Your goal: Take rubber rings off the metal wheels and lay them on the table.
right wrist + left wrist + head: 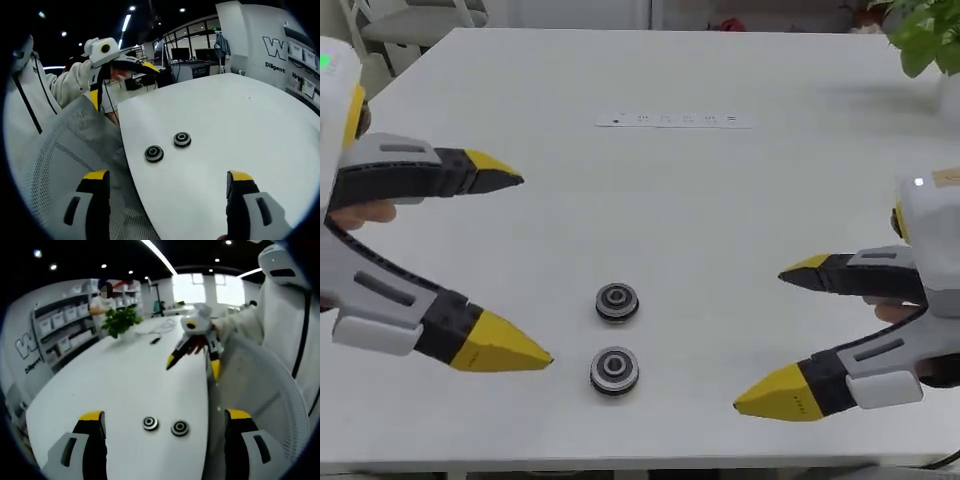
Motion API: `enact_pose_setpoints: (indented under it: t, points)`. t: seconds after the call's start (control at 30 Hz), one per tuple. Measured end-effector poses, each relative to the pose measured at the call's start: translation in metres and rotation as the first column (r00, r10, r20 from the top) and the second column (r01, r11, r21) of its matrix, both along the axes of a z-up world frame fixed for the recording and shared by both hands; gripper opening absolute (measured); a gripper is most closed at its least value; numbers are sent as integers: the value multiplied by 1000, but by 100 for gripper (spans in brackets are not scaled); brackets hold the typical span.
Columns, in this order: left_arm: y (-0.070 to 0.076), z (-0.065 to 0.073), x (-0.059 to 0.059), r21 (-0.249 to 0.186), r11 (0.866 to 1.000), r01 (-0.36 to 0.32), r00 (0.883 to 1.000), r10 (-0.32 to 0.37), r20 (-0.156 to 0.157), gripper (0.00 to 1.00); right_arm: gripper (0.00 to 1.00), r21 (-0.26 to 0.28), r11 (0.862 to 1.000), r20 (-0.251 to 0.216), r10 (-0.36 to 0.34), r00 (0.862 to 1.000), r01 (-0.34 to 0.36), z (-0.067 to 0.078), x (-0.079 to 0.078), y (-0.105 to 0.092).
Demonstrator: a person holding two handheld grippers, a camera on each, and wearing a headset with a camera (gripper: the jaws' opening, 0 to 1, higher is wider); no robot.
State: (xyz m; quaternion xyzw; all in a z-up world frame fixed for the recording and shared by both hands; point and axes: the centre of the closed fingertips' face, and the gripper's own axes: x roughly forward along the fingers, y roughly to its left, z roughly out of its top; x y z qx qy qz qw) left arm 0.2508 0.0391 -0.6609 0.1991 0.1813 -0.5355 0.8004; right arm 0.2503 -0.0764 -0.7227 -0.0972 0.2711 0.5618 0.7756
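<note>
2 metal wheels, 2 grippers, 1 white table [720, 200]: that's the count. In the head view the upper wheel [617, 302] sits just below centre frame. The lower wheel [614, 371] is close beneath it, a small gap between them, so the pair lines up top to bottom in the frame. Both lie flat, hubs facing up, axles upright; being round, they have no long axis to call. Each wears a dark rubber ring [614, 390] around its rim.

Left gripper [515, 265], at the left edge: jaws spread wide, yellow tips far apart, nothing between them, touching neither wheel. Right gripper [767, 340], lower right: jaws gaping too, holding nothing. The wheels lie between the 2 grippers, apart from both.

In the left gripper view both wheels sit low in the centre, side by side, ahead of the 2 yellow tips. In the right gripper view they sit just left of centre, near the table's edge. 1 leafy plant [920, 30] is in the upper right corner of the head view.
</note>
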Motion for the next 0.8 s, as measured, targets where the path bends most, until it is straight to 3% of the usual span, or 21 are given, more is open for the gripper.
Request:
enact_pose_setpoints:
  t: [0.23, 0.4, 0.57, 0.67, 0.8]
  points:
    - [-8, 7, 3, -50, 999, 14, 1000, -13, 29, 99, 90, 64, 998, 68, 12, 998, -16, 39, 12, 21]
    - [-12, 11, 1, -126, 992, 24, 999, -20, 34, 96, 85, 84, 996, 67, 34, 997, -40, 53, 16, 31]
    - [-17, 21, 6, -178, 984, 25, 998, -16, 52, 92, 84, 82, 994, 97, 65, 993, -73, 65, 24, 43]
    - [-19, 24, 11, -207, 978, 22, 999, -13, 46, 91, 80, 79, 993, 108, 75, 991, -83, 64, 30, 50]
    - [-20, 18, 17, -212, 977, 6, 999, 4, 47, 90, 79, 73, 995, 88, 62, 994, -68, 45, 38, 56]
